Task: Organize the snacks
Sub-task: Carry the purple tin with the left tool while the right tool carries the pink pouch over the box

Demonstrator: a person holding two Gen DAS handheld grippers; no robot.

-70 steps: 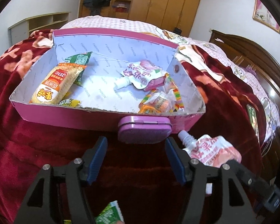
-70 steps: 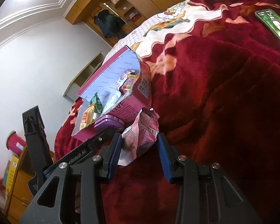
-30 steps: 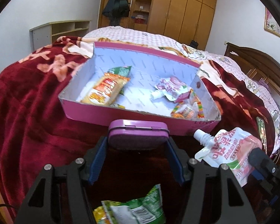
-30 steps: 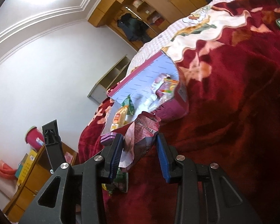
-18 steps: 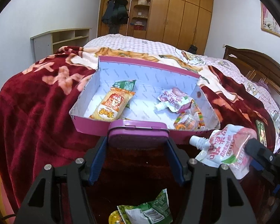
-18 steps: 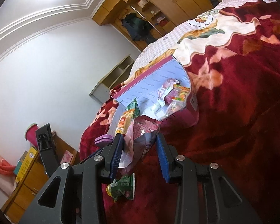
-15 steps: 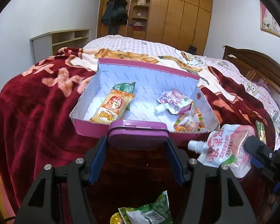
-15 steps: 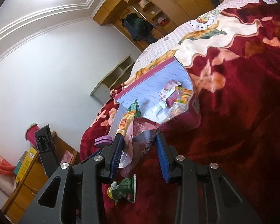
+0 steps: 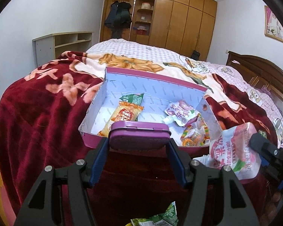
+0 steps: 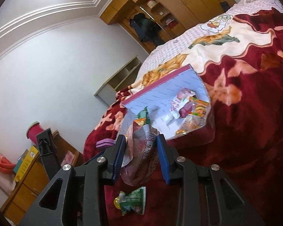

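A pink open box point(image 9: 154, 81) lies on the red blanket. It holds an orange snack packet point(image 9: 124, 116), a green packet point(image 9: 134, 98), a pink spouted pouch point(image 9: 181, 113) and a colourful candy bag point(image 9: 194, 133). My left gripper point(image 9: 138, 143) is shut on a purple tin point(image 9: 139, 136), held in the air at the box's near wall. My right gripper point(image 10: 141, 139) is shut on another pink spouted pouch point(image 10: 141, 154), its jaws closing tighter on it. That held pouch point(image 9: 234, 150) hangs near the box's right front corner. The box point(image 10: 171, 82) lies just beyond it.
A green snack packet point(image 10: 134, 201) lies on the blanket point(image 9: 37, 113) below both grippers. A dark wooden headboard point(image 9: 264, 69) runs along the right, wardrobes point(image 9: 179, 18) stand behind the bed, and a low shelf unit point(image 9: 62, 41) stands at the left.
Both grippers have risen and come nearer the box, each with its item. The tin now overlaps the box's near wall and the held pouch sits higher beside the right corner.
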